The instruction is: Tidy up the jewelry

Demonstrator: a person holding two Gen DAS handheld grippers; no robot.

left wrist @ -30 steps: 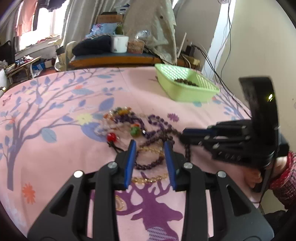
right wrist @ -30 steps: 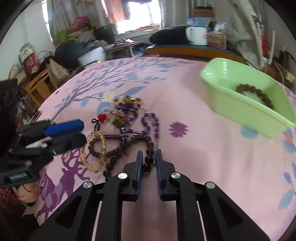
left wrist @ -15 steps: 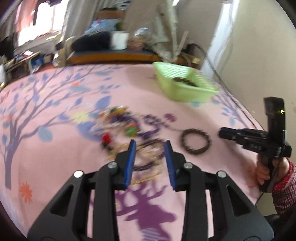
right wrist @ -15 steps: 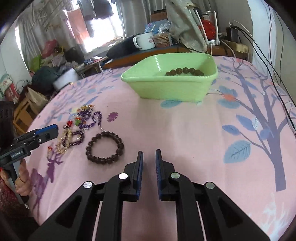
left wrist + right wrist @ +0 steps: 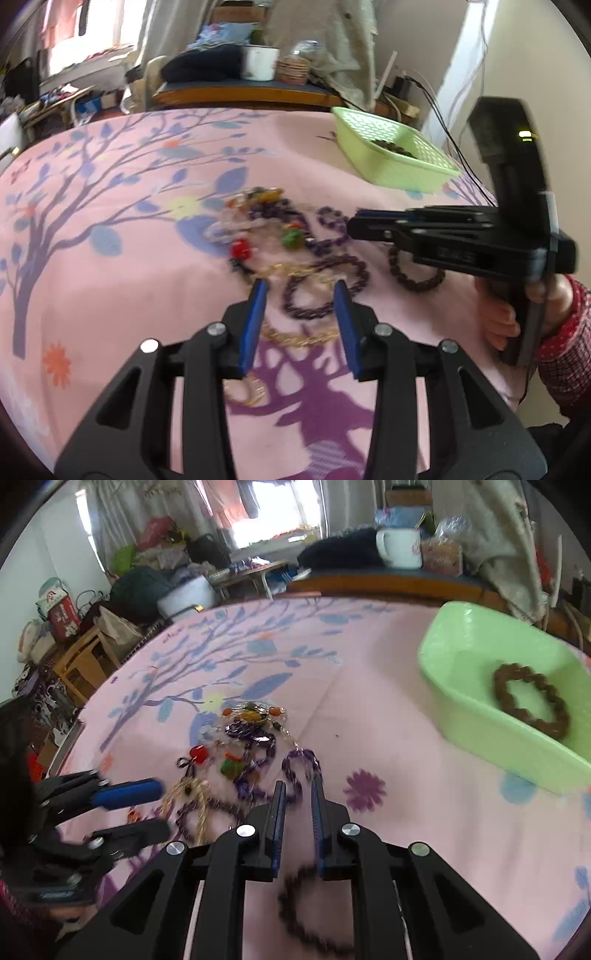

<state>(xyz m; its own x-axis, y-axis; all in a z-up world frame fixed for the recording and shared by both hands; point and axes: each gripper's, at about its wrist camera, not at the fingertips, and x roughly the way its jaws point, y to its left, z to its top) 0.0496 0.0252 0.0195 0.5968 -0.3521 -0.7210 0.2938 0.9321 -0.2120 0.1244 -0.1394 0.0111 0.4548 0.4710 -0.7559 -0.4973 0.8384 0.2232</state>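
Note:
A tangle of bead bracelets and chains (image 5: 280, 236) lies on the pink tablecloth; it also shows in the right wrist view (image 5: 243, 753). A dark brown bead bracelet (image 5: 415, 275) lies apart to the right, under my right gripper (image 5: 356, 223). In the right wrist view this bracelet (image 5: 306, 912) lies below the fingers of my right gripper (image 5: 297, 794), whose jaws stand a small gap apart and empty. My left gripper (image 5: 299, 291) is open over a purple bracelet (image 5: 325, 291) and a gold chain (image 5: 299, 338). A green basket (image 5: 517, 701) holds a brown bracelet (image 5: 530, 698).
The basket (image 5: 395, 155) stands at the table's far right. Cables (image 5: 454, 144) run behind it. A wooden bench with a white mug (image 5: 399, 548) stands beyond the table. A gold ring-like piece (image 5: 245, 389) lies under my left gripper.
My right gripper has swung back from the table's right side to over the bracelets, its tips now above the separated brown bracelet. My left gripper has stayed open over the purple bracelet.

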